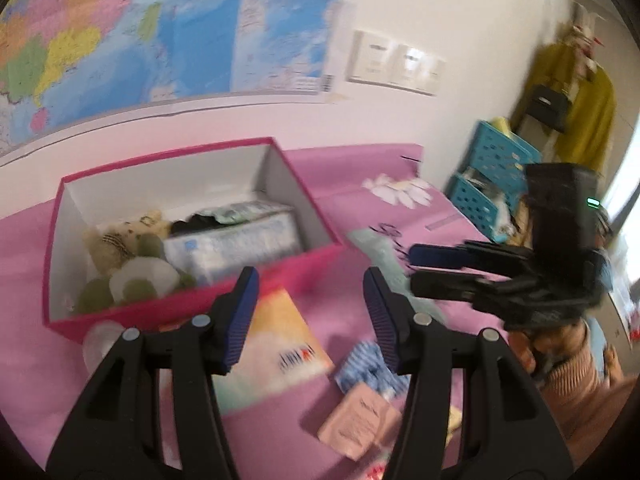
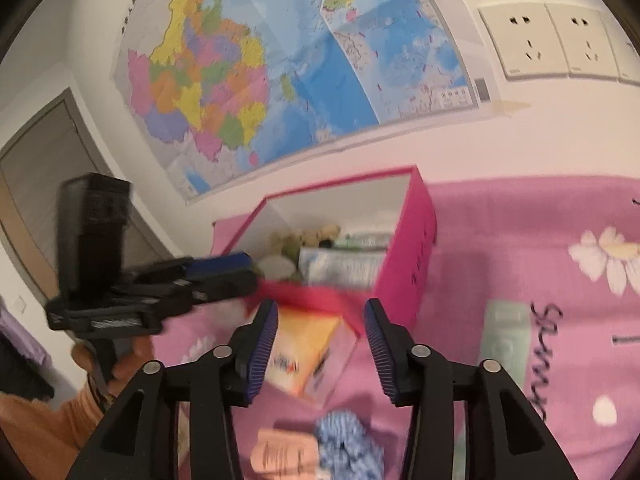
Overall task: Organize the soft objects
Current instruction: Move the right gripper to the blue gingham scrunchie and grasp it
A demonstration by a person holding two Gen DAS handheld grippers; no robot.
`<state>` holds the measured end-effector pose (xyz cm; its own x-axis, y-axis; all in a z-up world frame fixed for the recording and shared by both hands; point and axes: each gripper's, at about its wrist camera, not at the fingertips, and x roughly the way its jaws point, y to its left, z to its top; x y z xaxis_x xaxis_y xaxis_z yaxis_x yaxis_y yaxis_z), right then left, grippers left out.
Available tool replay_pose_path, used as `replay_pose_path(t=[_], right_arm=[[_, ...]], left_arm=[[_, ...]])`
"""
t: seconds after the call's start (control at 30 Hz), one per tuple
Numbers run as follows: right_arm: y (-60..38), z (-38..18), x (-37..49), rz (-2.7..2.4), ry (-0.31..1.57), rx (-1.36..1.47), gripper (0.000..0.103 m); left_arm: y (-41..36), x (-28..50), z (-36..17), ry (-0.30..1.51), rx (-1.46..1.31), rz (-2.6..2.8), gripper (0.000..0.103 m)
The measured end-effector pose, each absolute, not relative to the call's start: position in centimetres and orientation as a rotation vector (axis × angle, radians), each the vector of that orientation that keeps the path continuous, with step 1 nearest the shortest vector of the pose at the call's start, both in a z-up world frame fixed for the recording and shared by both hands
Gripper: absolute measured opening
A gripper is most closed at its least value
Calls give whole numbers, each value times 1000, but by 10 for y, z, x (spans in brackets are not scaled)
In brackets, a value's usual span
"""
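Observation:
A pink box (image 1: 200, 300) with white inside stands on the pink bedsheet; it holds a plush toy (image 1: 124, 256) and a tissue pack (image 1: 236, 244). It also shows in the right wrist view (image 2: 412, 248). In front of it lie an orange-white tissue pack (image 1: 280, 344), a blue-white cloth (image 1: 368, 368) and a pink packet (image 1: 360, 416). My left gripper (image 1: 310, 316) is open and empty above the orange pack. My right gripper (image 2: 320, 344) is open and empty above the same pack (image 2: 304, 356), with the blue cloth (image 2: 348, 444) below it.
A map (image 1: 160, 28) and wall sockets (image 1: 396, 64) are on the wall behind. Blue plastic crates (image 1: 492, 176) stand at the right beside a yellow garment (image 1: 588, 120). A pale green object (image 1: 376, 252) lies right of the box. A door (image 2: 44, 168) is at the left.

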<state>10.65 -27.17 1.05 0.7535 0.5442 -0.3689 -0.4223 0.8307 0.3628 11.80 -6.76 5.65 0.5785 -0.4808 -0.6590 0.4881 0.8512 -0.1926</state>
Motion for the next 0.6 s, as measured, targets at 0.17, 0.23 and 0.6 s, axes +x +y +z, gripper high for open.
replay_pose_path(t=[0.17,0.23,0.6], right_arm=[[-270,-21,90,505,581,228,50],[-270,-37,88,492,628,229,50],[-263,-91,90,449,755,270,50]], left_arm=[[-70,94,37,806,28,-612,56],[-71,88,25,836,21,-623,56],[-67,71,-21,951,-15,-618,56]])
